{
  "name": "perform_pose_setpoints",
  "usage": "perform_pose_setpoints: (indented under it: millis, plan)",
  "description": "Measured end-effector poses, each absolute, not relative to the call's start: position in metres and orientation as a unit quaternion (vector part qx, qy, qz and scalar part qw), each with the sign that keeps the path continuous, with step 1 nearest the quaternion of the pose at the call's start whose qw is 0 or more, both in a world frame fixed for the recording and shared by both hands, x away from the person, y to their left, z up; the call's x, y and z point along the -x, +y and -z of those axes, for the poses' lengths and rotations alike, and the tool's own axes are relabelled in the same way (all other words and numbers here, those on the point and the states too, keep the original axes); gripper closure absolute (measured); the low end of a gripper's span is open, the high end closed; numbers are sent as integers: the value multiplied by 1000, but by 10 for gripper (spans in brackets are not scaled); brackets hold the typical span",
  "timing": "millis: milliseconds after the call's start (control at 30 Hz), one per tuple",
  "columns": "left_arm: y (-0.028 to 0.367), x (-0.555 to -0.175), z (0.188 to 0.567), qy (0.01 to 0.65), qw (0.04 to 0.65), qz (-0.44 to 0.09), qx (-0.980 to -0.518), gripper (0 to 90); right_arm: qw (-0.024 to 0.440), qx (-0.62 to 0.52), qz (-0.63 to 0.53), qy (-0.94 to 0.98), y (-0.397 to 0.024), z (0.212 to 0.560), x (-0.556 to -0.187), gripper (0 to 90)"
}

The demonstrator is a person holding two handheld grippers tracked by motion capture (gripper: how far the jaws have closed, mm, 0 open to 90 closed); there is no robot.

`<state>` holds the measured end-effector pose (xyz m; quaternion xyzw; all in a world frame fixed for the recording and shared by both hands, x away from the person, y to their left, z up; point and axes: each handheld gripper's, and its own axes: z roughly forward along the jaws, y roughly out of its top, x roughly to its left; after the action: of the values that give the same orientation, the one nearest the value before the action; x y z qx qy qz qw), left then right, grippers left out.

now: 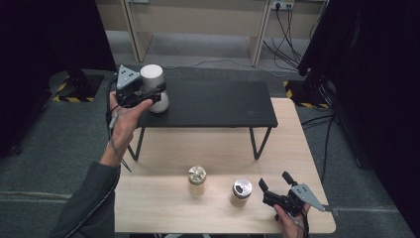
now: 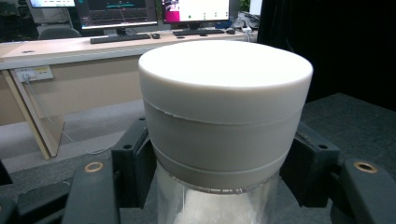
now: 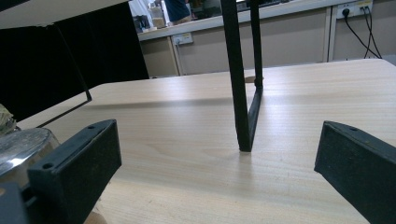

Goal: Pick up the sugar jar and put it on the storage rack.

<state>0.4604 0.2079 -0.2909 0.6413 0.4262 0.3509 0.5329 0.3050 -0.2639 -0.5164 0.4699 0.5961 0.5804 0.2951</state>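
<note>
No legible labelling is seen on the white-lidded jar (image 1: 154,87), which is clamped by the left gripper (image 1: 148,96) over the black shelf (image 1: 213,104) on the wooden table (image 1: 163,198), while the right gripper (image 1: 273,182) is held wide open and empty.

**What is hidden or cut off**

In the left gripper view, the white-lidded jar (image 2: 219,135) is cut off by the bottom edge, so its base and footing cannot be seen; its sides are covered by the left gripper (image 2: 219,172). In the high view, its lower part is masked by that gripper's body. In the right gripper view, the silver-lidded jar (image 3: 21,147) is cut by the left edge and partly hidden behind a jaw. The black stand's leg (image 3: 243,79) is cut off at the top edge. The person's right hand (image 1: 289,220) is cut off by the bottom edge.
</note>
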Motion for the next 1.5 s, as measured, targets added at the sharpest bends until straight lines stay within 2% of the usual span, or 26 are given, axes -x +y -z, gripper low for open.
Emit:
perform_pose_setpoints:
  millis: [500,633,933,1500]
  plan:
    - [212,-463,295,432,537,-350,-634,334,295,-470,-580,596,-264,516,-305,6]
    - [213,-461,294,447,552,-330,-622,220,295,-470,-580,596,-264,516,-305,6]
    - [213,-454,290,458,530,-361,-616,13,295,-470,-580,596,-264,517,-305,6]
    - [208,-434,297,446,537,-358,-620,0,296,-470,-580,596,-264,517,-305,6]
